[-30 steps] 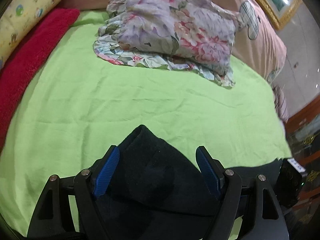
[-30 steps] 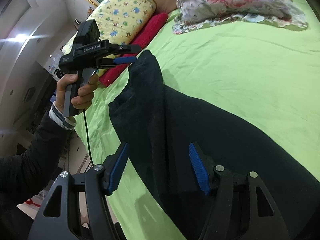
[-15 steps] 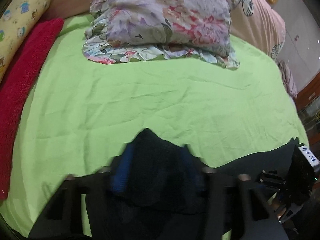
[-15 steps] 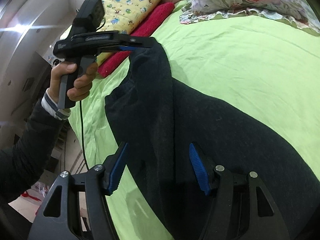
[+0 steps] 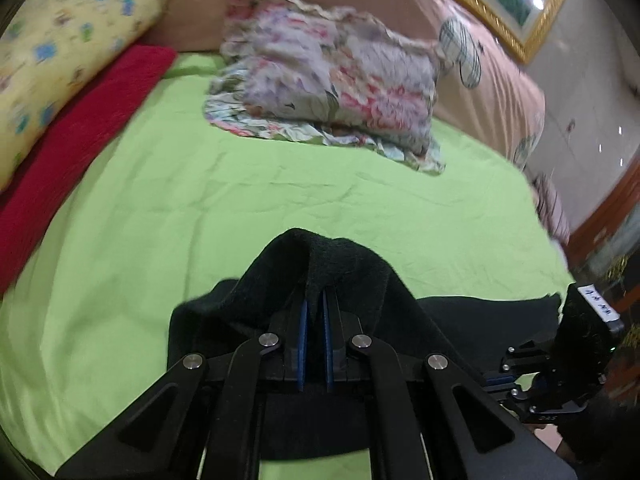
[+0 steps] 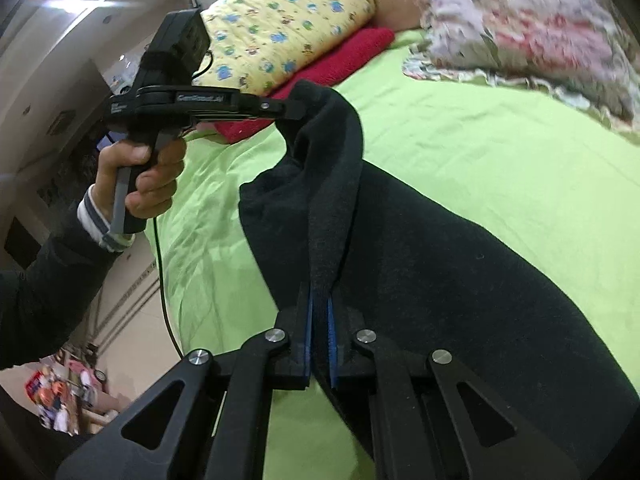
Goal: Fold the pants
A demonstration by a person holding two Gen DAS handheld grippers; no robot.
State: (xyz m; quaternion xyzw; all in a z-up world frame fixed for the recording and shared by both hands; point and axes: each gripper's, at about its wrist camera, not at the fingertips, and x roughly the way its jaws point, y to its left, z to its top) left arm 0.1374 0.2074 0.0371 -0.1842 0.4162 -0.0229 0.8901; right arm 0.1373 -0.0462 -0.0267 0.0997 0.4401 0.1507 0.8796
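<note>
Black pants (image 6: pixel 460 264) lie across a green bed sheet (image 5: pixel 280 200), one end lifted. My left gripper (image 5: pixel 314 300) is shut on a raised edge of the pants (image 5: pixel 344 264), which drapes over its fingers. It also shows in the right wrist view (image 6: pixel 296 110), held by a hand, pinching the top corner of the fabric. My right gripper (image 6: pixel 320 300) is shut on the same edge lower down, so the cloth stretches between the two. The right gripper's body shows in the left wrist view (image 5: pixel 560 376) at the right.
A floral pillow (image 5: pixel 332 88) lies at the head of the bed. A red towel (image 5: pixel 76 136) and a yellow patterned pillow (image 5: pixel 60 44) run along the left side. A pink blanket (image 5: pixel 500 92) sits at the back right. The bed edge drops to the floor at the left of the right wrist view (image 6: pixel 132 312).
Both grippers were open around the pants edge and have closed on it. The left gripper has lifted its corner a little higher.
</note>
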